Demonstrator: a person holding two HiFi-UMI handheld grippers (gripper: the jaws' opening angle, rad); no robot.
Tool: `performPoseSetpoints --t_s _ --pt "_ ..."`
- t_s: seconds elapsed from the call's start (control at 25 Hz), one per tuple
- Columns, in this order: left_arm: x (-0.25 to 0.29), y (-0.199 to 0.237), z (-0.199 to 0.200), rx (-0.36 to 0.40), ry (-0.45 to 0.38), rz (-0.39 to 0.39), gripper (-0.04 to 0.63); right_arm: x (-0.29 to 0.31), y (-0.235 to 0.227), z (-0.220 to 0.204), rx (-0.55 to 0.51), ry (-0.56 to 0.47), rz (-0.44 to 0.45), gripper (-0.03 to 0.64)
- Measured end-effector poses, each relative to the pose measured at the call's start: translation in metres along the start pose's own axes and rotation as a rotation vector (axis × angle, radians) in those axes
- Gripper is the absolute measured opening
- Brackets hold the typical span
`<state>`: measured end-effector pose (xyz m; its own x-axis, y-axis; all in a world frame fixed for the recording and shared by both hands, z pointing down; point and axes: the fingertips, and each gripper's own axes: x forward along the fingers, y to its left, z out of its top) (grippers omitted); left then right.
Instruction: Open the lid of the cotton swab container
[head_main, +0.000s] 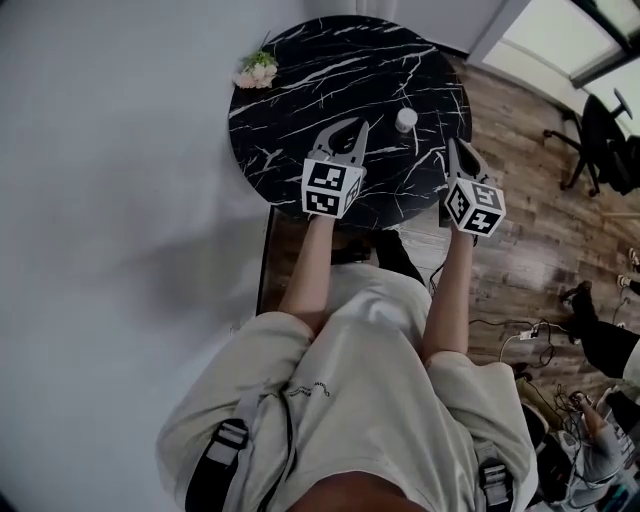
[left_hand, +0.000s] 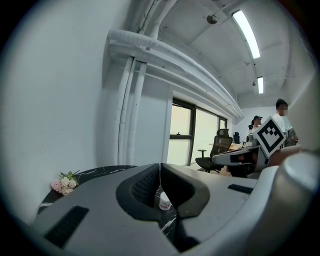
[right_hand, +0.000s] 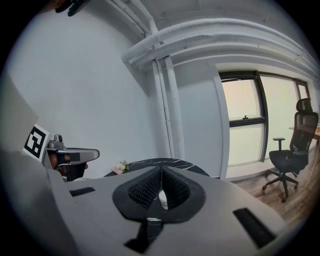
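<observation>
Two hand-held grippers hover over a round black marble table (head_main: 330, 70) at the top of the head view. Both claws are pressed together and hold nothing. The left gripper (head_main: 357, 128) sits at centre frame, the right gripper (head_main: 456, 148) just to its right, near the table's right edge.

The cotton swab container (head_main: 405, 119), a small white pot with its lid on, stands upright on the table, above and between the two tips and apart from both. In the left gripper view it shows low in the frame (left_hand: 164, 201), under the closed left gripper (left_hand: 160, 167). In the right gripper view it stands (right_hand: 163, 198) just below the closed right gripper (right_hand: 161, 170).

A small bunch of pink flowers (head_main: 257, 70) lies at the table's upper left edge.
</observation>
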<state>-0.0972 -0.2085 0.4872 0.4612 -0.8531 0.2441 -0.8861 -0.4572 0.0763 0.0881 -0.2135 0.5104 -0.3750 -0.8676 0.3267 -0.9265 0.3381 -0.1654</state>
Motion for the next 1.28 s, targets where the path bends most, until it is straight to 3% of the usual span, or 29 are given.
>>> performPoseSetpoints --t_s 0.2,0.36,0.68,1.16,1.28 --pt "0.039 0.014 0.002 -0.001 0.031 0.024 0.023 0.044 -0.02 0.005 0.009 0.033 0.048 0.035" --pt "0.072 0.022 -0.003 0.012 0.066 0.023 0.023 0.084 -0.023 -0.005 -0.027 0.116 0.138 0.035" --pt "0.125 0.019 -0.037 0.044 0.178 -0.05 0.025 0.14 -0.035 -0.035 -0.215 0.267 0.187 0.037" --pt "0.169 0.017 -0.09 0.017 0.274 -0.095 0.025 0.198 -0.024 -0.09 -0.251 0.389 0.328 0.04" --pt "0.172 0.023 -0.096 -0.002 0.288 -0.08 0.025 0.206 -0.021 -0.101 -0.263 0.415 0.366 0.109"
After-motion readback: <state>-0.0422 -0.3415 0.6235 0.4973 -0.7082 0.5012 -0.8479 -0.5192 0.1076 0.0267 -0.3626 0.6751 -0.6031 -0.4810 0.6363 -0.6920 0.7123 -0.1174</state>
